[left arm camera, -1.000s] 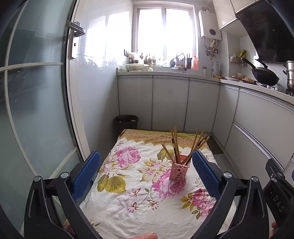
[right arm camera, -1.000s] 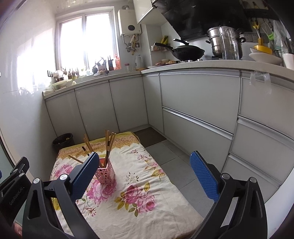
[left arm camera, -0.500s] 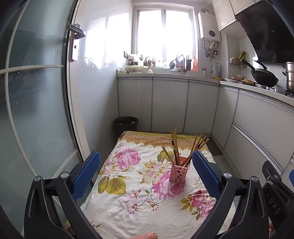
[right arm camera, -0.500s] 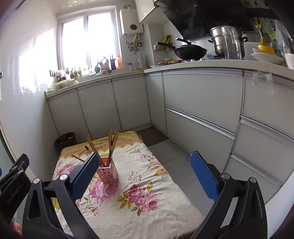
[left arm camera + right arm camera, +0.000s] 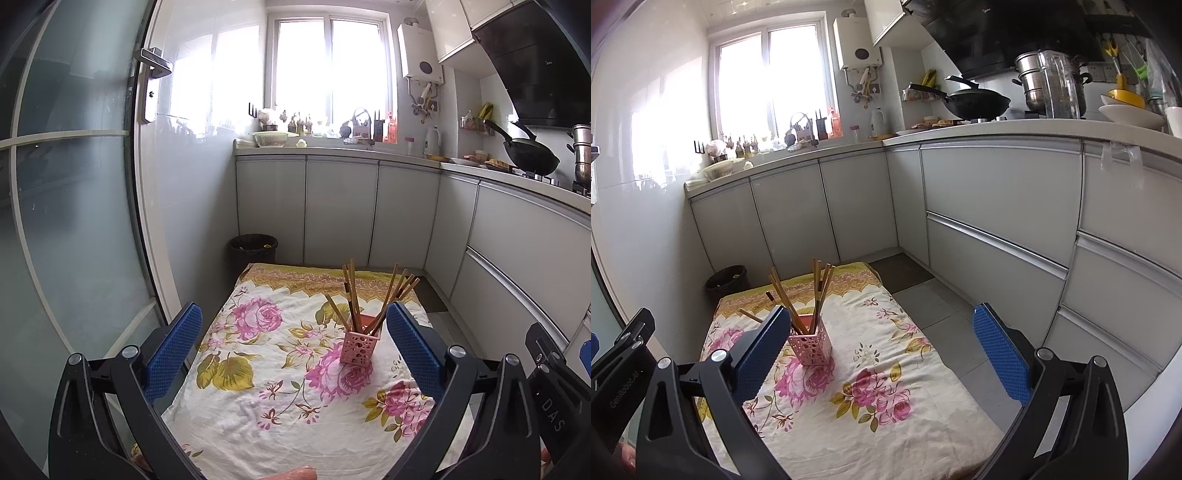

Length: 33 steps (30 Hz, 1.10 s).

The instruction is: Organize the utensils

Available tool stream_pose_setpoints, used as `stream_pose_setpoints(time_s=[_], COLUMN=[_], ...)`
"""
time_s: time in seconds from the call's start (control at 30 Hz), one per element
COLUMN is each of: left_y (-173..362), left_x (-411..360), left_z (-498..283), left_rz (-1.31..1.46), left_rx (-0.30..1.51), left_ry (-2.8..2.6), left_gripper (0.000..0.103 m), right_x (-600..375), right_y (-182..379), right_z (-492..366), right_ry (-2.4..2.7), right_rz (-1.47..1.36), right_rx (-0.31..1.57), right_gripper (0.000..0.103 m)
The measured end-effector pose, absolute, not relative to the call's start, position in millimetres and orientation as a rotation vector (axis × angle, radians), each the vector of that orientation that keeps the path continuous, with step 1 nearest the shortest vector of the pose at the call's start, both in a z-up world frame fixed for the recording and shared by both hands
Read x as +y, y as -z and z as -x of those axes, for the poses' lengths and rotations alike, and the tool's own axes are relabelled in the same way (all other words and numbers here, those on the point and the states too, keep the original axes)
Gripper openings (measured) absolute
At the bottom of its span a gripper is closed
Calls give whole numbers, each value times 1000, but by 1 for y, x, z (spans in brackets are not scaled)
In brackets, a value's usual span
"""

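Closest to the cameras, left gripper (image 5: 293, 339): its two blue pads are wide apart and hold nothing. One pad sits at 8 o'clock in the left view, the other at 4 o'clock.
Right gripper (image 5: 881, 341): its blue pads are wide apart too, with nothing between them. The pads sit at 8 o'clock and 4 o'clock in the right view.
Flower cloth (image 5: 266, 398): a white cloth with pink roses and yellow leaves lies flat under both grippers. It fills the 6 o'clock part of each view. Its far edge has a yellow band.
Pink holder (image 5: 360, 345): a small pink box with holes in its sides stands upright on the cloth. In the left view it is just right of the middle, near the 4 o'clock pad but not touching it. In the right view (image 5: 810, 341) it is just beside the 8 o'clock pad, which hides part of it.
Chopsticks (image 5: 354, 295): a bunch of brown sticks stands in the pink holder. They lean out in different ways like a fan.
Black bin (image 5: 254, 249): a dark round bin stands on the floor past the far end of the cloth, toward 12 o'clock, next to the grey cupboards (image 5: 341, 210).
Black wok (image 5: 975, 101): it sits up on the counter toward 1 o'clock in the right view, well apart from the cloth.
Window (image 5: 328, 70): bright, far at 12 o'clock.
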State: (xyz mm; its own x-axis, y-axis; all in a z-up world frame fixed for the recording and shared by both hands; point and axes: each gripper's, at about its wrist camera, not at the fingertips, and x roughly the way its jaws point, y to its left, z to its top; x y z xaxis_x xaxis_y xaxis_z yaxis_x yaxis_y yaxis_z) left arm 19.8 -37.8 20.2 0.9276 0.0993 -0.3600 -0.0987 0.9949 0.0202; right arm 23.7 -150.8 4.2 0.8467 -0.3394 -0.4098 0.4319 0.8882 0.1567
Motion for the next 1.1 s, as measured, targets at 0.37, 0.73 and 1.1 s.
stream_pose_setpoints(time_s=[0.37,0.73,1.1], left_y=[-21,-16,-12], left_x=[-38,-43,-39], left_z=[-19,-26,-35], left_rz=[-2,-77,-55], left_rx=[369,392,438], left_ry=[-99,-78,-45], left_gripper=[96,96,96], right_x=[-152,-153,-154], right_y=[-4,-4,-2], right_z=[-24,-24,-25], right_ry=[405,399,393], right_rz=[-255,-259,-263], right_rx=[389,395,407], right_gripper=[96,96,96])
